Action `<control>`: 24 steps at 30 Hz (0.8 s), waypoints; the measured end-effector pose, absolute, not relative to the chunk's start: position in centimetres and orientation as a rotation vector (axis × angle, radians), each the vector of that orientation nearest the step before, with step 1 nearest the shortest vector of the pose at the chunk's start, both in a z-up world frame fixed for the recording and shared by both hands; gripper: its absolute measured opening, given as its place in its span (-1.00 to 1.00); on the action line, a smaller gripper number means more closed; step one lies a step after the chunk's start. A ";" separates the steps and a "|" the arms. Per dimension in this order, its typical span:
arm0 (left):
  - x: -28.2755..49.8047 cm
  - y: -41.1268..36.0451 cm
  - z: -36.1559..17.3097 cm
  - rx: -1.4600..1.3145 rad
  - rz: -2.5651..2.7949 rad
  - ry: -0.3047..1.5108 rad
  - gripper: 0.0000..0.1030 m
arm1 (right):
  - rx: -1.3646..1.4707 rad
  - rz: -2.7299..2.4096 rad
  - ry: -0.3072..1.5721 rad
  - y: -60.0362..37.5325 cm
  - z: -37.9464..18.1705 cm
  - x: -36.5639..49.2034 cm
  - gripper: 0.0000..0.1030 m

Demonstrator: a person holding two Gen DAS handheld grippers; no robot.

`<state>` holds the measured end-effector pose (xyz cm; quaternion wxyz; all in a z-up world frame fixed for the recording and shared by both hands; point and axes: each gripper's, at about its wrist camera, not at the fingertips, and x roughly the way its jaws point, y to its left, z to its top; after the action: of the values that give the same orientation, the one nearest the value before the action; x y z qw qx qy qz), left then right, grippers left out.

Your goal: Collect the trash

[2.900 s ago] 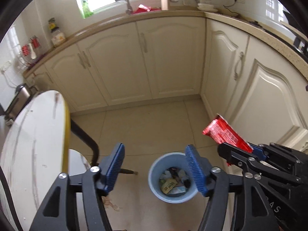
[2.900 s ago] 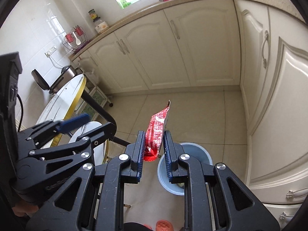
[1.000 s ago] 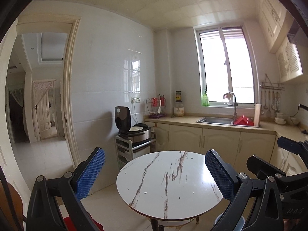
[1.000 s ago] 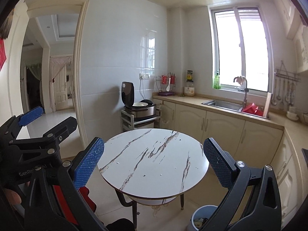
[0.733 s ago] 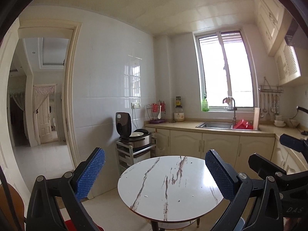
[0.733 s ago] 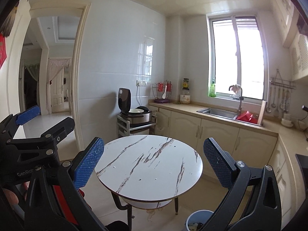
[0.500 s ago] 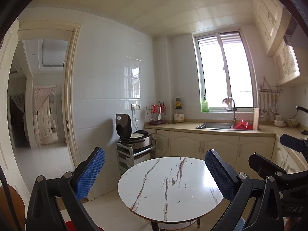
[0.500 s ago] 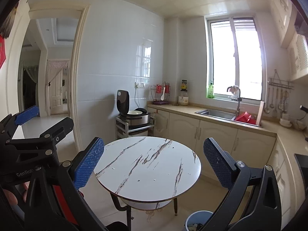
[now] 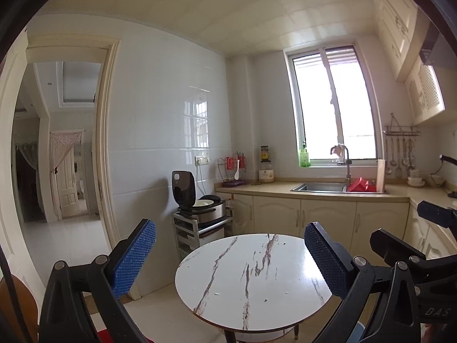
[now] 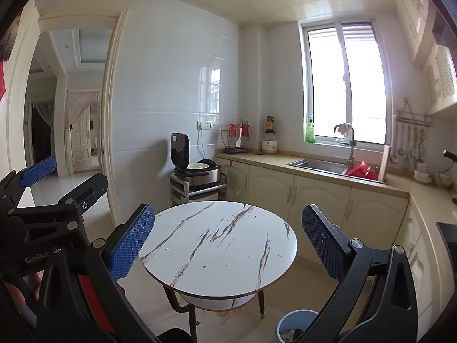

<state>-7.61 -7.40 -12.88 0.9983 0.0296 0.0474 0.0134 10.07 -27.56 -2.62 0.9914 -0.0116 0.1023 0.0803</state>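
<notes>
I see a round white marble-veined bench point(image 10: 220, 245) at frame centre, cream lower cabinets point(image 10: 288, 188) under a beige counter at right, glossy white tiled walls point(image 10: 160, 91), a bright window point(image 10: 345, 83) upper right, an open doorway point(image 10: 71, 108) left.

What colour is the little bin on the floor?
Light blue bin, seen best in the right wrist view.

Your two wrist cameras sit side by side, level, both looking across the round marble table point(image 9: 251, 280) toward the window point(image 9: 331, 105) wall — the right one also catches the blue bin point(image 10: 294, 325) at the bottom. Both share table, sink point(image 10: 320, 165) counter and doorway point(image 9: 62, 143).
</notes>
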 end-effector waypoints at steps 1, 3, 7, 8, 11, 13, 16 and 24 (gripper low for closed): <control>-7.5 -7.4 -12.9 0.058 0.026 0.097 0.99 | -0.022 0.161 0.206 -27.6 -2.6 10.1 1.00; -7.1 -7.4 -12.8 0.061 0.028 0.097 0.99 | -0.022 0.160 0.207 -27.5 -2.5 10.1 1.00; -6.8 -7.3 -12.7 0.063 0.029 0.096 0.99 | -0.020 0.158 0.208 -27.5 -2.6 10.1 1.00; -6.6 -7.3 -12.7 0.064 0.029 0.097 0.99 | -0.020 0.156 0.207 -27.6 -2.6 10.0 1.00; -6.6 -7.2 -13.0 0.063 0.028 0.097 0.99 | -0.019 0.156 0.209 -27.6 -2.6 10.0 1.00; -6.4 -7.1 -13.0 0.064 0.027 0.097 0.99 | -0.020 0.155 0.209 -27.6 -2.7 9.9 1.00; -6.2 -7.2 -13.0 0.064 0.029 0.096 0.99 | -0.019 0.155 0.209 -27.6 -2.7 10.0 1.00; -6.0 -6.9 -13.3 0.066 0.027 0.097 0.99 | -0.019 0.155 0.210 -27.8 -2.7 9.9 1.00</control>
<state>-6.00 -6.87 -13.26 0.9982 0.0329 0.0487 0.0135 9.89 -27.80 -2.69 0.9915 -0.0093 0.1048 0.0772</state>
